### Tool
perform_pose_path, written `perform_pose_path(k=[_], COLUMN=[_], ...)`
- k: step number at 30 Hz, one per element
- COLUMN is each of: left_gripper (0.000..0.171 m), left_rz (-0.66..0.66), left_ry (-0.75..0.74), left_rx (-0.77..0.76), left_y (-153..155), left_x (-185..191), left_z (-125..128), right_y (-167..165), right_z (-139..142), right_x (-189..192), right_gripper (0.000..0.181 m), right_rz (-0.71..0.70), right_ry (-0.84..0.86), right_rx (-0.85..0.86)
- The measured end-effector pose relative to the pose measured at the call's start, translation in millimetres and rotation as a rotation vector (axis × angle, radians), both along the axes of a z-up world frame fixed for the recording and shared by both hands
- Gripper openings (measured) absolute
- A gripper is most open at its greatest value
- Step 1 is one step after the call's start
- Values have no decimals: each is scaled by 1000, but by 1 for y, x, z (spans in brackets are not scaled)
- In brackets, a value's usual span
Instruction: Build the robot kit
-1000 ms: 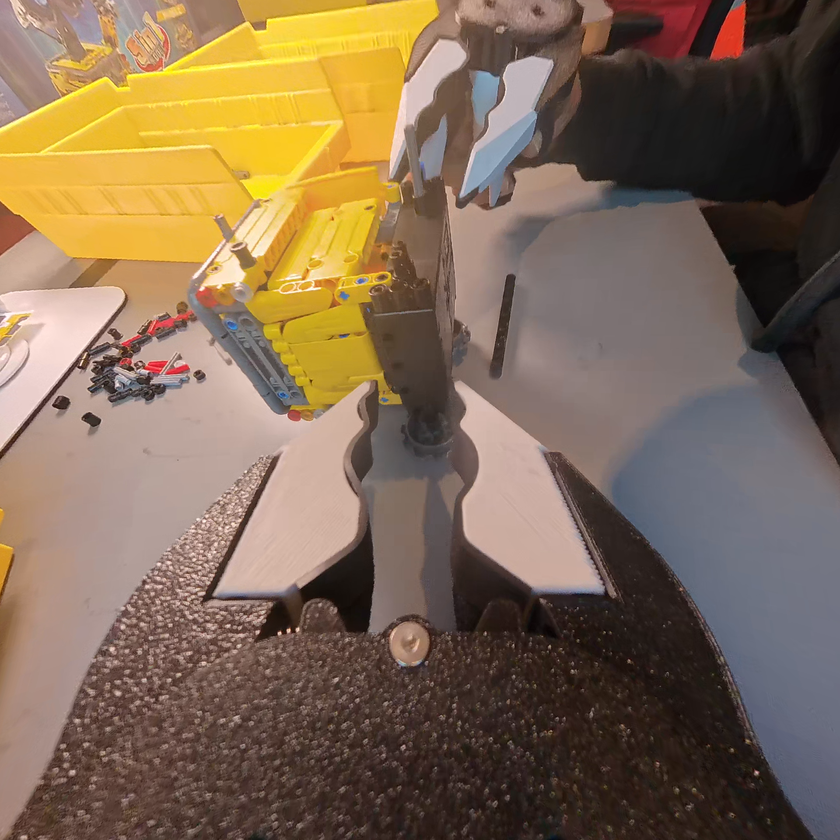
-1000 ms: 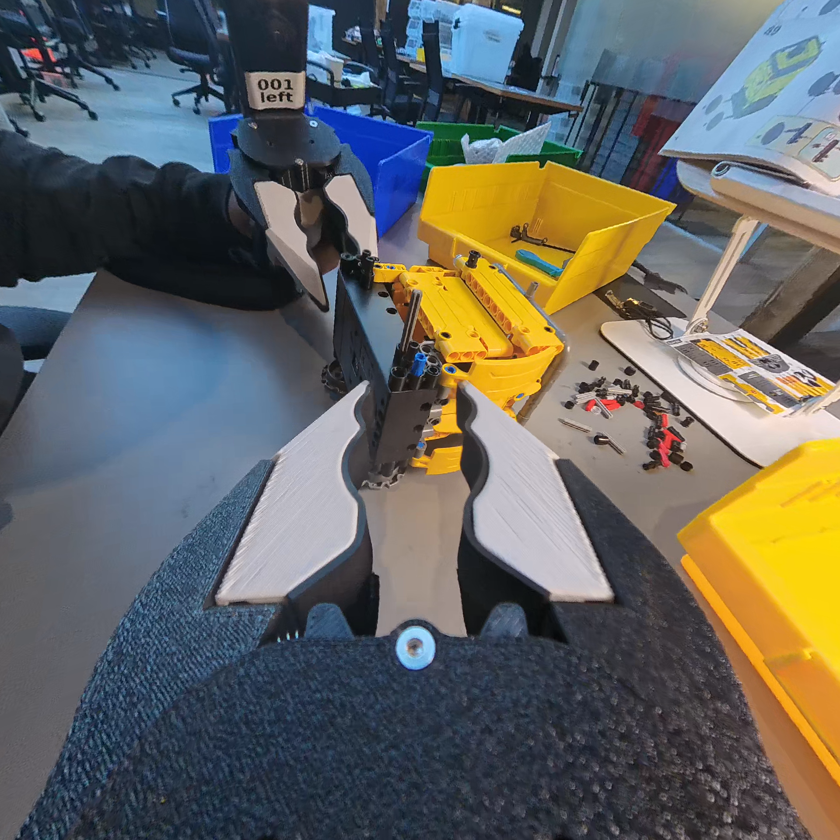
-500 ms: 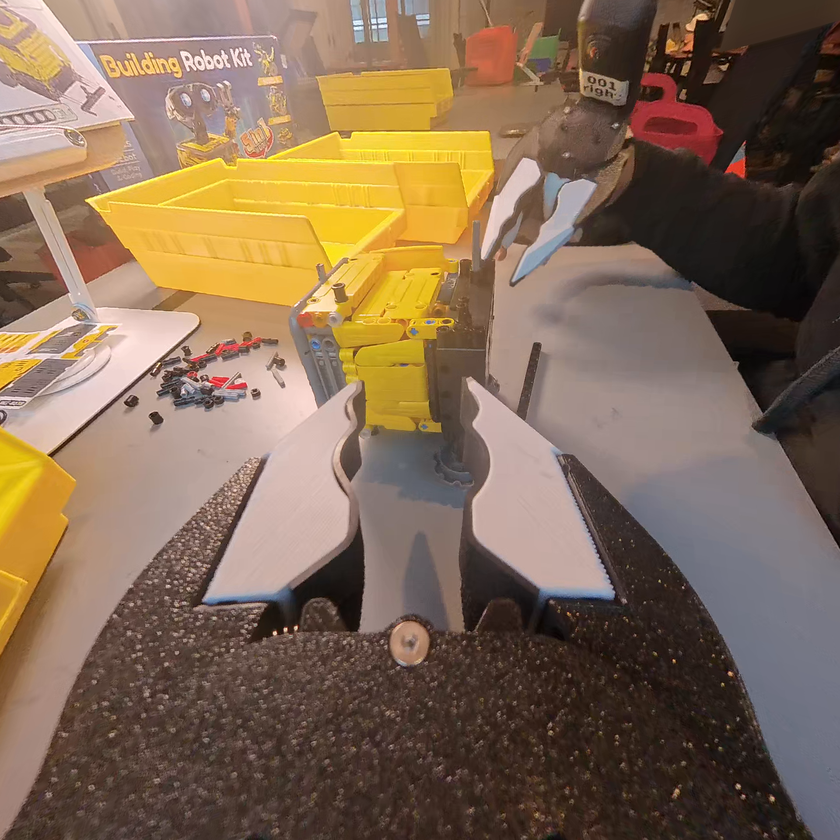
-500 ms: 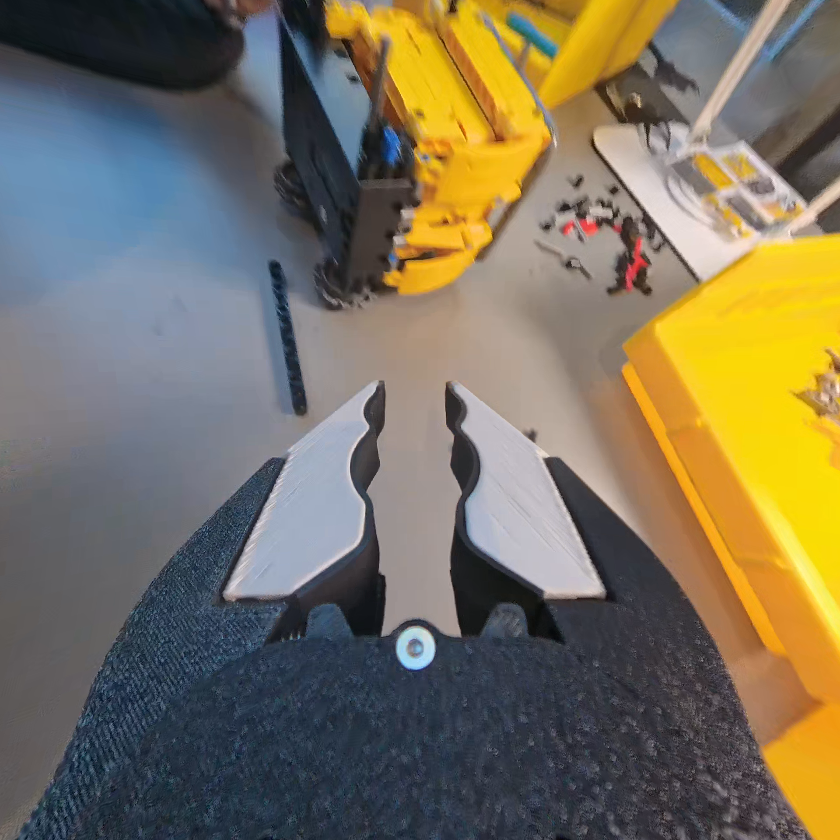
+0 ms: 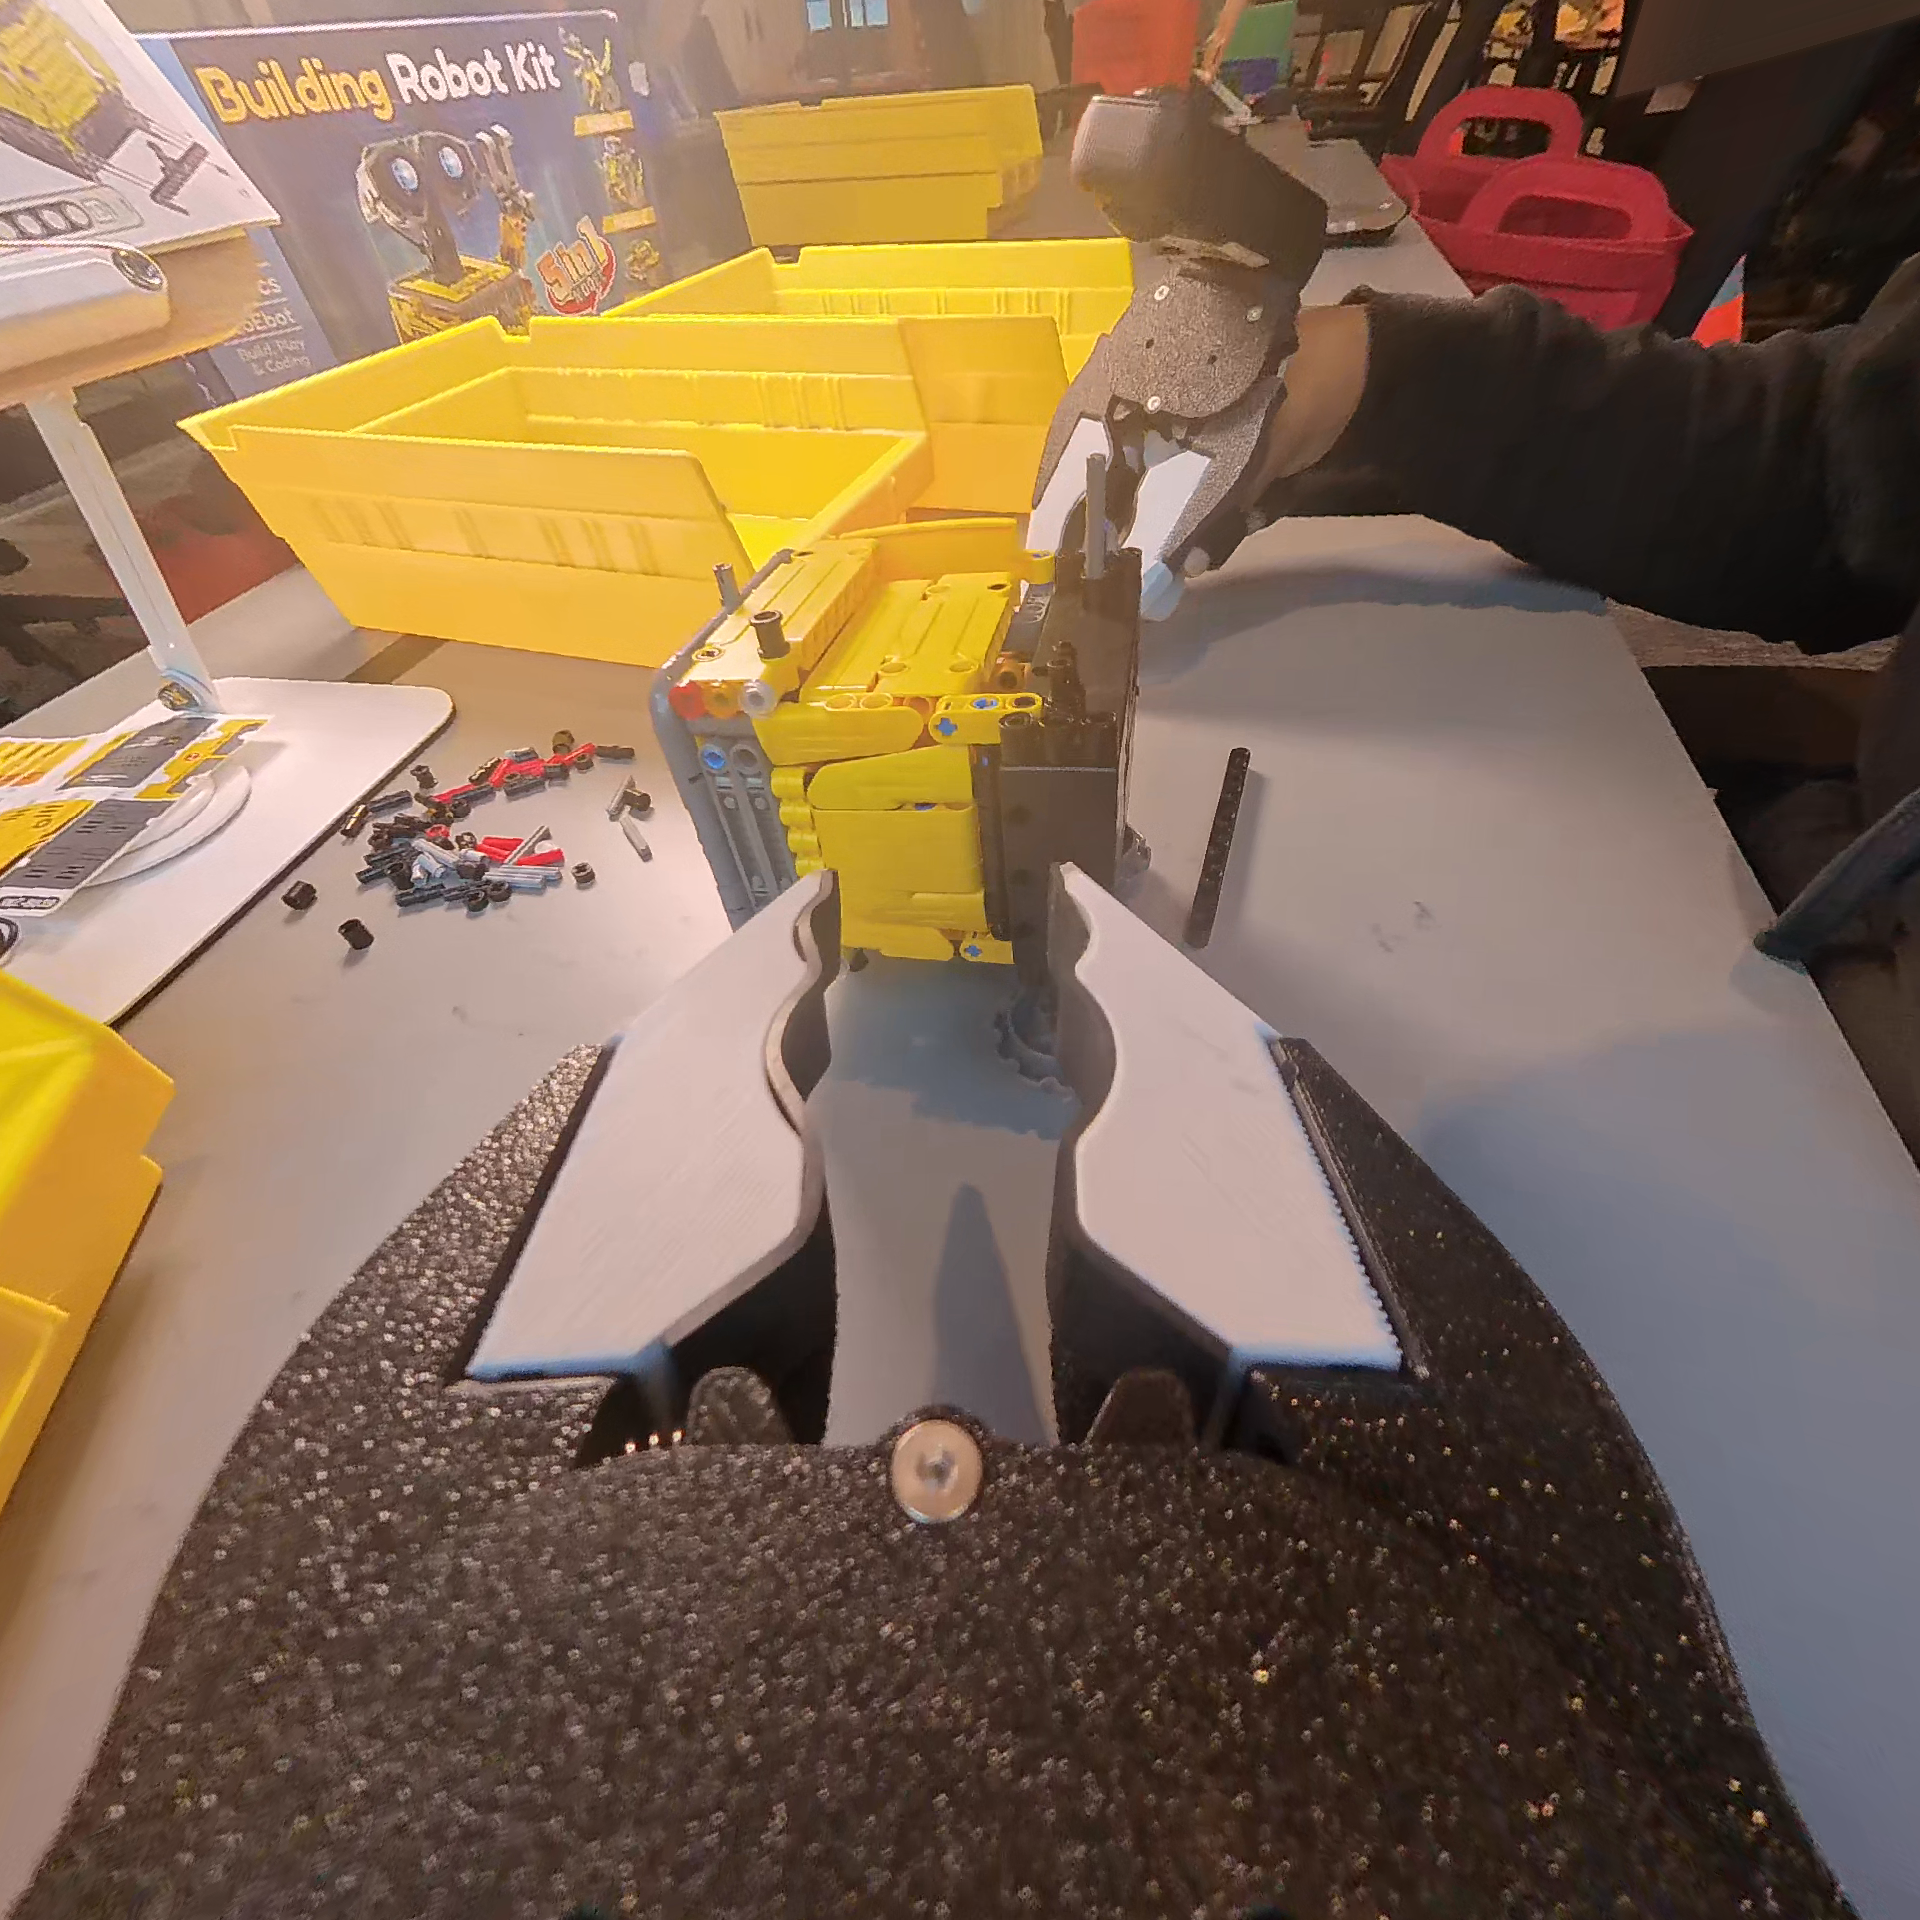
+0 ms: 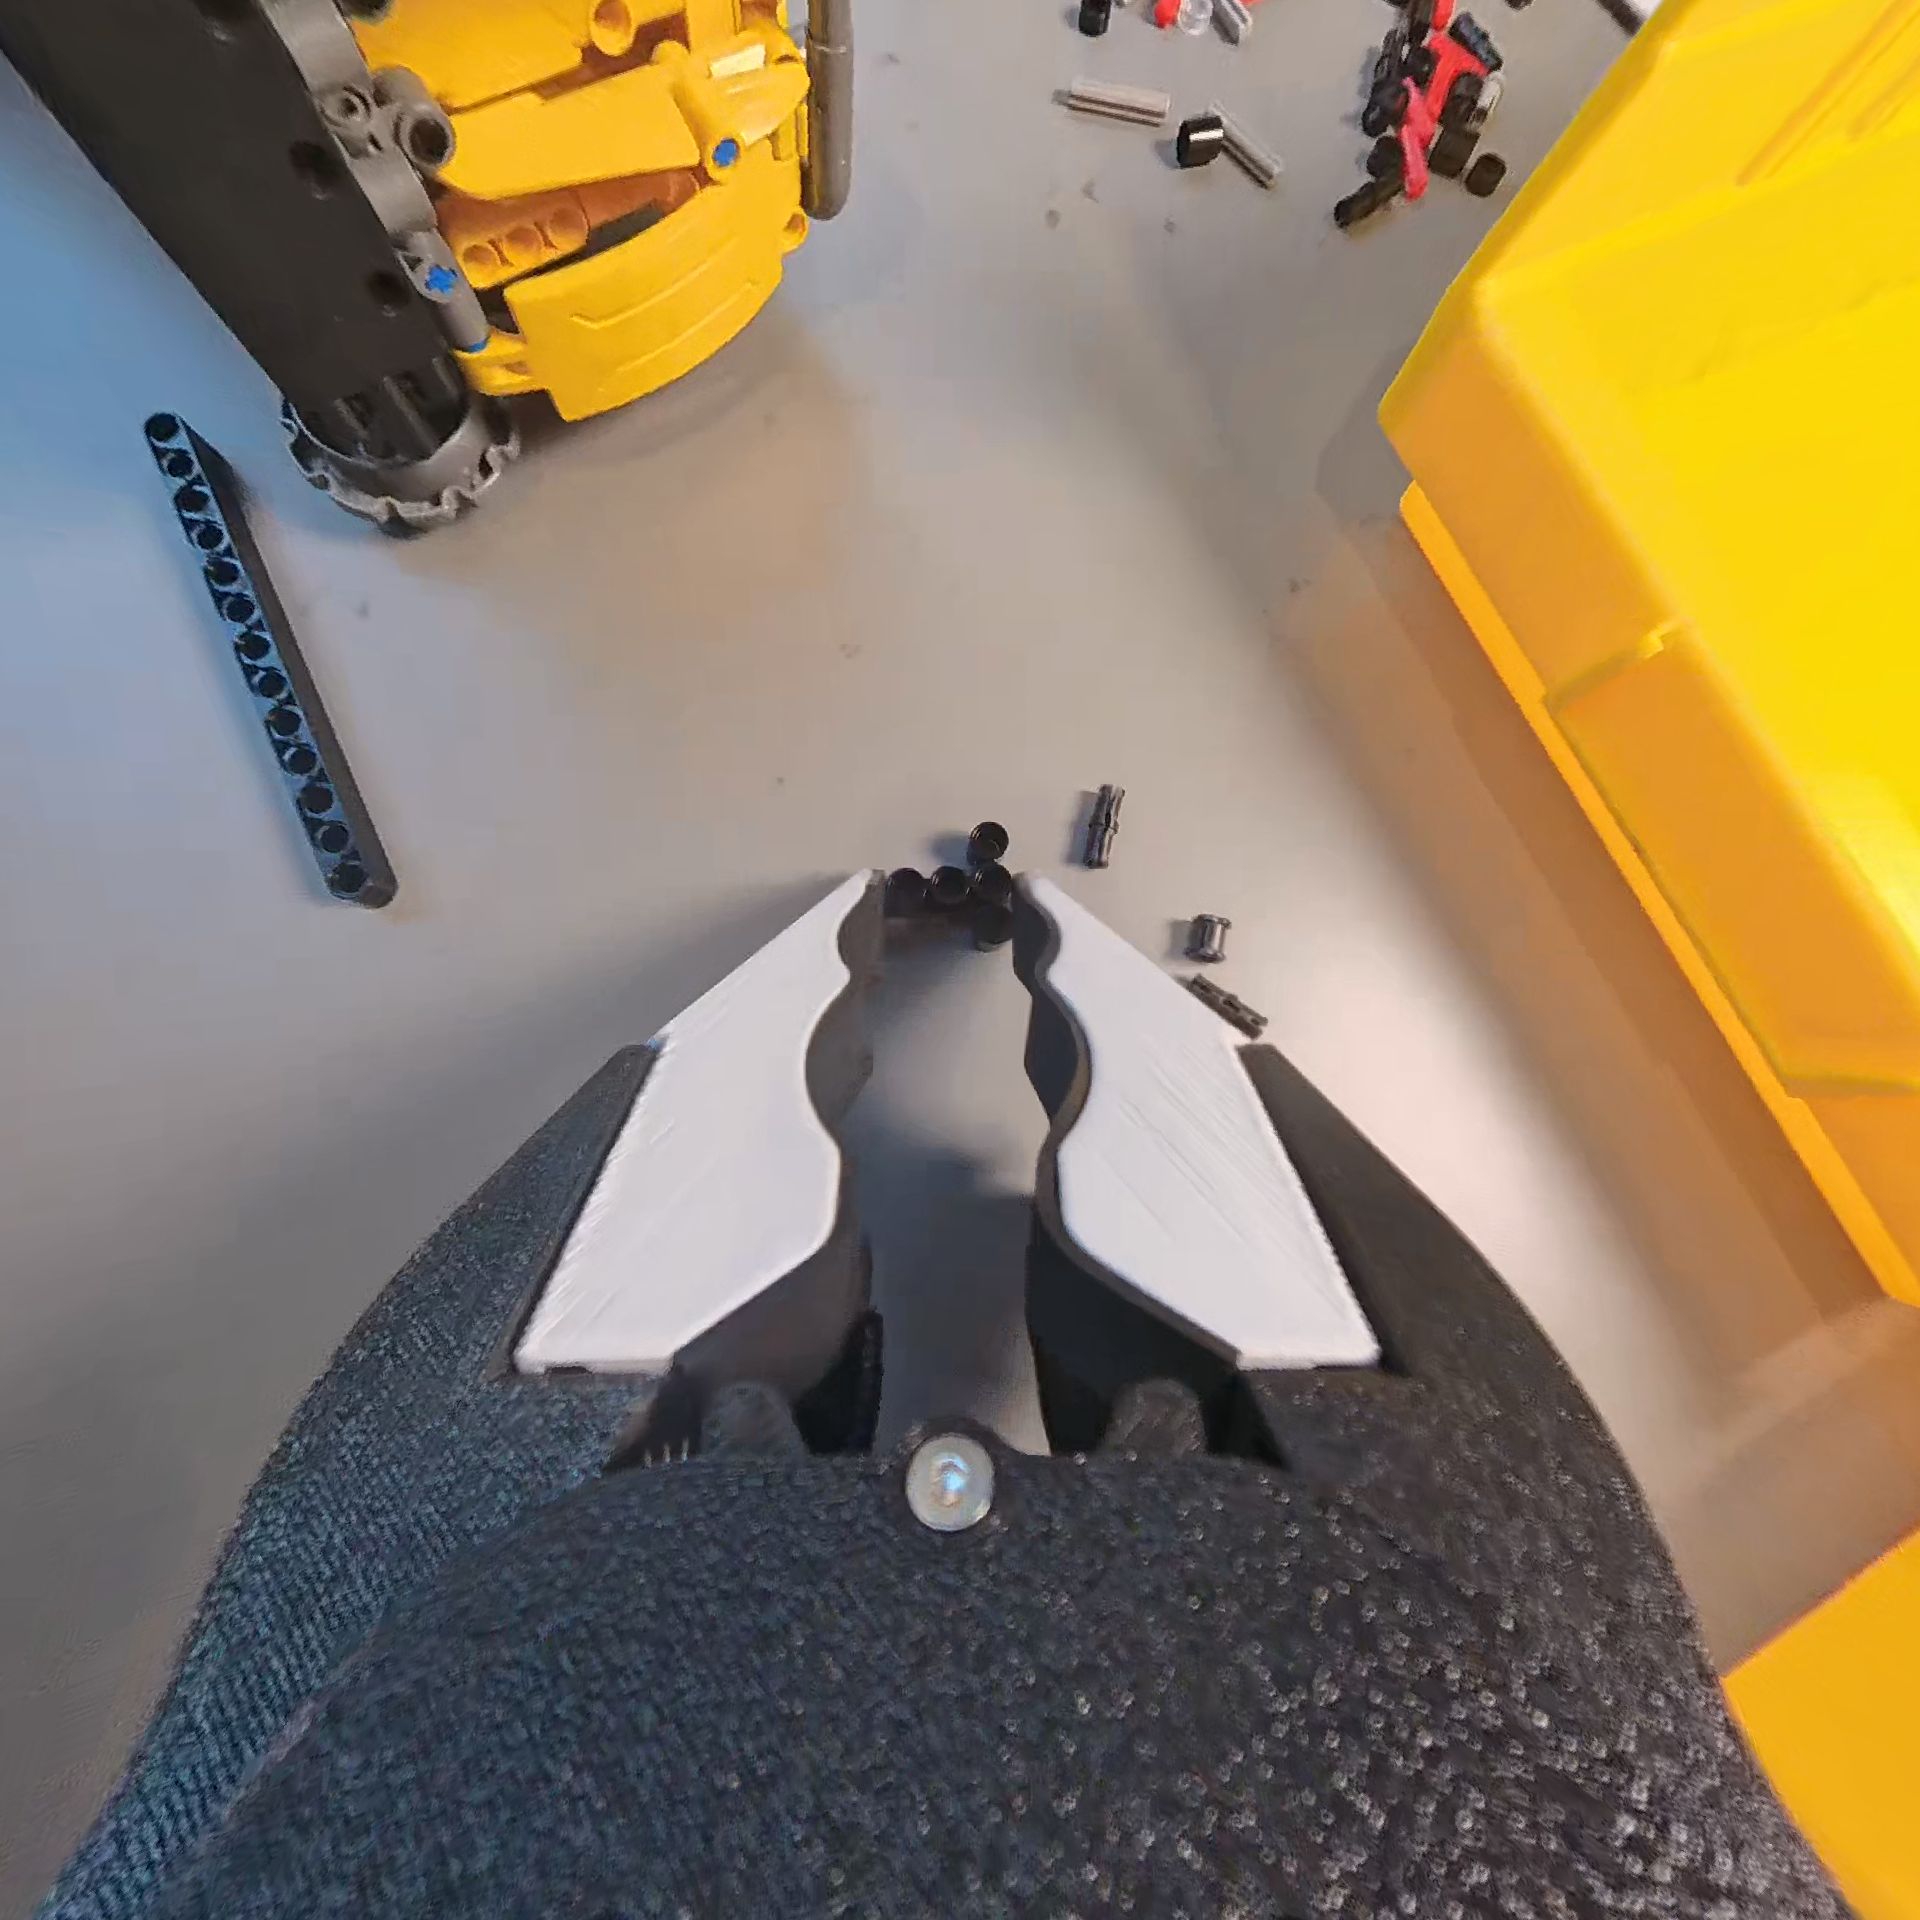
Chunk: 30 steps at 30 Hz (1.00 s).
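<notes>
We find the model [image 5: 914,769] standing mid-table [image 5: 1455,935], the bins [image 5: 582,488] behind it. Loose pins [image 5: 468,842] lie to its left, a beam [image 5: 1218,847] just to its right. The stand base [image 5: 239,769] sits left of the pins. Small connectors [image 6: 961,883] lie before the model, another bin [image 6: 1683,582] to their right.
</notes>
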<state>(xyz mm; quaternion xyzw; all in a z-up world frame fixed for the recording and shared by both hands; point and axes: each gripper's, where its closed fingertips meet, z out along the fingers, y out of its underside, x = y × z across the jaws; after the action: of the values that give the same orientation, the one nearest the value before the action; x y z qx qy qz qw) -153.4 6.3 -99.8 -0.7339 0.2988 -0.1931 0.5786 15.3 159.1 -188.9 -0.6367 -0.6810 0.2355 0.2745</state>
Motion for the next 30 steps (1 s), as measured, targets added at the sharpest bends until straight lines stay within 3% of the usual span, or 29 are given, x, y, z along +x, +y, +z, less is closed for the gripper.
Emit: perform_pose_path(k=[4,9,13,20,21,25,30], left_gripper=[37,36,36,62,59,6,0], left_rz=[-8,-28,-46,45,64,89,151], left_ry=[-10,-62,-68,-150,-171,-253,-165], left_rx=[2,19,40,126,114,145,218], left_y=[-1,-3,-6,1,3,8,11], left_x=[1,2,6,0,-3,-11,-14], left_z=[1,10,15,50,51,60,66], right_y=[-8,-51,-82,-114,-116,-124,-127], right_z=[8,64,96,111,111,111,115], right_x=[-3,-16,-21,-36,-38,-47,-50], right_gripper=[23,23,23,23,23,23,23], right_rz=[41,203,292,390,400,420,413], right_ry=[50,323,433,485,489,505,532], right_rx=[28,62,46,47,41,34,28])
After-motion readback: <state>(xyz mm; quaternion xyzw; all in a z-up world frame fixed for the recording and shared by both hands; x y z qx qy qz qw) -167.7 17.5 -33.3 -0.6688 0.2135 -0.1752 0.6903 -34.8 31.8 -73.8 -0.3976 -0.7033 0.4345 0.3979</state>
